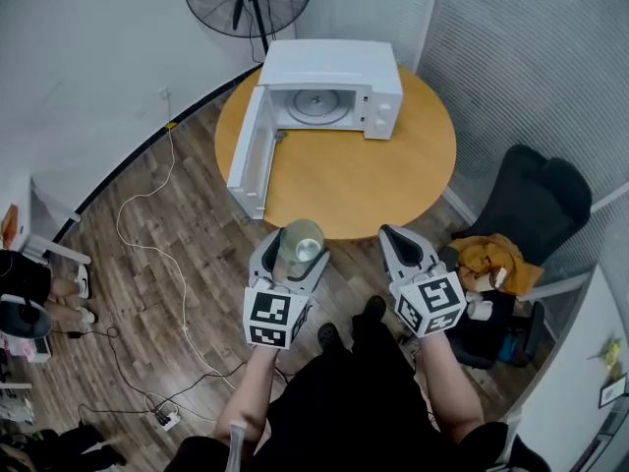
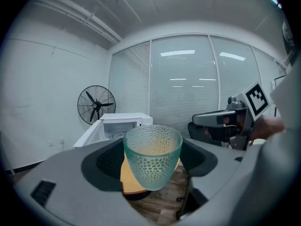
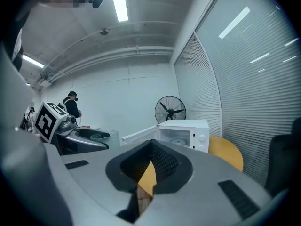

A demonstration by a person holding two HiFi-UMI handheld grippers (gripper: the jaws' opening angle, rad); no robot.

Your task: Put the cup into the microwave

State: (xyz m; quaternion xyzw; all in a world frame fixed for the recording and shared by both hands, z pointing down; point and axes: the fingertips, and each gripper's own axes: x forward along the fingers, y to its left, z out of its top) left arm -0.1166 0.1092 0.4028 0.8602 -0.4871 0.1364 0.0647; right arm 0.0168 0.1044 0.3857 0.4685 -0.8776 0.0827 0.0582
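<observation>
Cup [image 2: 152, 155]: green dimpled glass, upright, held in the air by the near edge of the table [image 1: 364, 180], well apart from the microwave.
Left gripper [image 1: 295, 254]: spread wide, pads pressed on the cup's two sides, nose dipped slightly toward the table.
Right gripper [image 1: 400, 236]: pinched together, nothing in it, beside the left one but not touching it.
Microwave [image 1: 329, 87]: at the far side of the round table, door [image 1: 248, 160] swung right out to the left, glass turntable [image 1: 317, 106] bare inside.
Step in hand: carrying the cup across to the open cavity; by the look of it, roughly halfway, with the door already open.
Doing it well: keep the cup upright and the squeeze steady; cross the table to the right of the open door; line up square to the mouth; clear sill and roof; set down mid-turntable before easing off.
Watch for: glass that narrows toward its base, likely to slide down if the squeeze slackens; rim clipping the door's edge.
Right gripper's part: stay out of the path, ready for the door.
</observation>
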